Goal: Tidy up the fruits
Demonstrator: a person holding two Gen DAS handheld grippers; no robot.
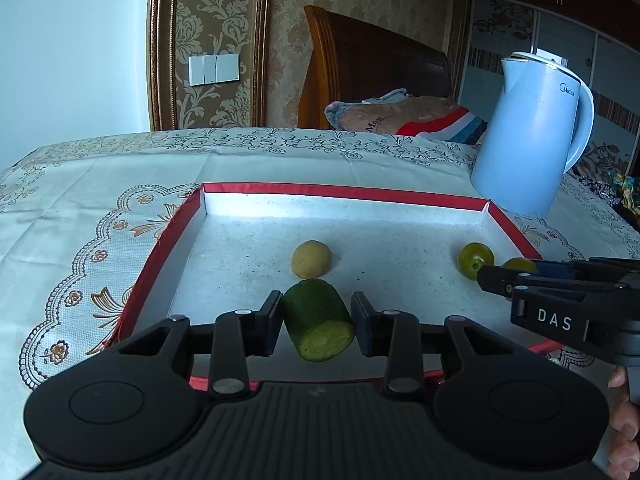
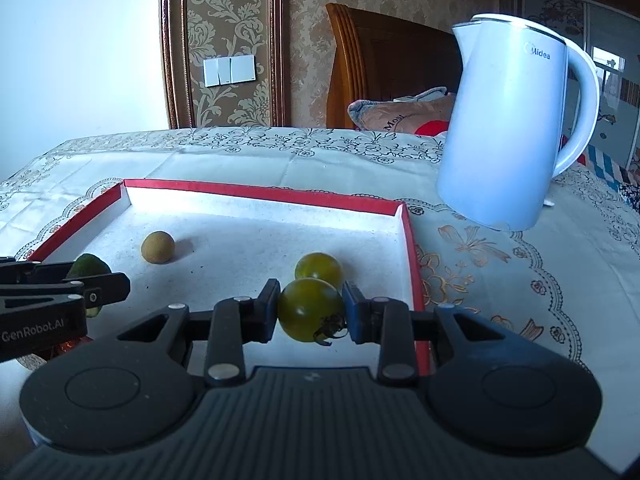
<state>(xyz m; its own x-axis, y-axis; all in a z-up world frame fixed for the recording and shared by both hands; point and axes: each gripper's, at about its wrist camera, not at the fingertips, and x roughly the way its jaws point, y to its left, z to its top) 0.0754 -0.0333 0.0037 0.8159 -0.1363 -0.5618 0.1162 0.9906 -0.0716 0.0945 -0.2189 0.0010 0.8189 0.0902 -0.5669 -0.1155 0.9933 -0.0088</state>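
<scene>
A cloth-covered worktop (image 1: 120, 184) carried a pale blue kettle (image 1: 532, 136) beside a red-rimmed tray (image 1: 344, 191). Over the tray, the left gripper (image 1: 317, 322) had its fingers clamped on a cut cucumber piece (image 1: 318, 324), while the right gripper (image 2: 311, 310) held a green tomato (image 2: 310, 308) between closed fingers. A second green tomato (image 2: 319, 267) and a small tan fruit (image 2: 158, 247) lay on the tray floor.

Blue kettle (image 1: 532, 136), patterned tablecloth (image 1: 100, 208), wooden headboard (image 1: 368, 72), wall switches (image 1: 213, 69)
</scene>
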